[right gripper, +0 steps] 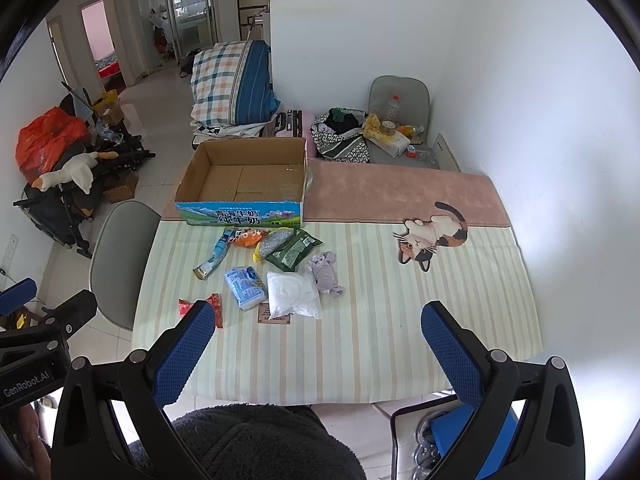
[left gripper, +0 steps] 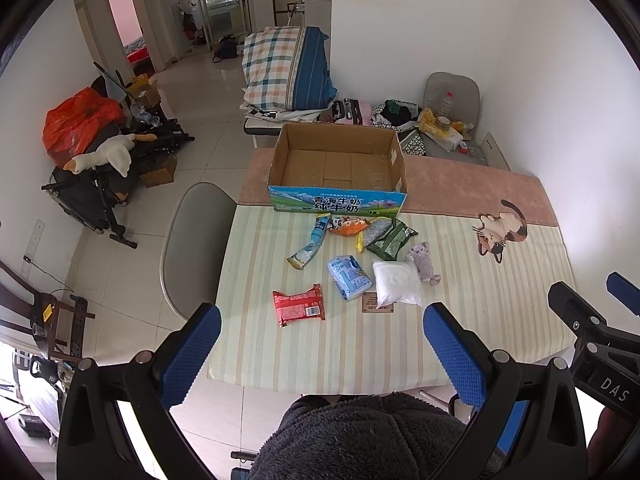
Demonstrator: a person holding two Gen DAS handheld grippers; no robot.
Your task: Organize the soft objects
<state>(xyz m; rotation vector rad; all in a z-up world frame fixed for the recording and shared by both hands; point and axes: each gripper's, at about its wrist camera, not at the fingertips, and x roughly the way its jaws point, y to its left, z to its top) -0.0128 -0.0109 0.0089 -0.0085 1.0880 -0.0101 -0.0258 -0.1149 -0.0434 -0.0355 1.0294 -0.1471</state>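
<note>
An open, empty cardboard box (left gripper: 338, 168) (right gripper: 244, 182) stands at the far side of the striped table (left gripper: 500, 320) (right gripper: 380, 340). Before it lie soft packets: a red snack pack (left gripper: 299, 305) (right gripper: 216, 307), a light blue tissue pack (left gripper: 349, 277) (right gripper: 245, 287), a white pouch (left gripper: 398, 283) (right gripper: 293, 294), a lilac cloth (left gripper: 423, 262) (right gripper: 326, 273), a green bag (left gripper: 390, 238) (right gripper: 294, 249), an orange packet (left gripper: 347, 226) (right gripper: 247, 237) and a long blue packet (left gripper: 311, 242) (right gripper: 214, 254). My left gripper (left gripper: 322, 340) and right gripper (right gripper: 318, 336) are both open and empty, held above the near table edge.
A grey chair (left gripper: 192, 240) (right gripper: 120, 256) stands at the table's left. A pink mat with a cat figure (left gripper: 502, 228) (right gripper: 434, 236) covers the far table. Another chair with clutter (left gripper: 446, 116) stands behind. Folded bedding (left gripper: 284, 68) and floor clutter (left gripper: 92, 140) lie beyond.
</note>
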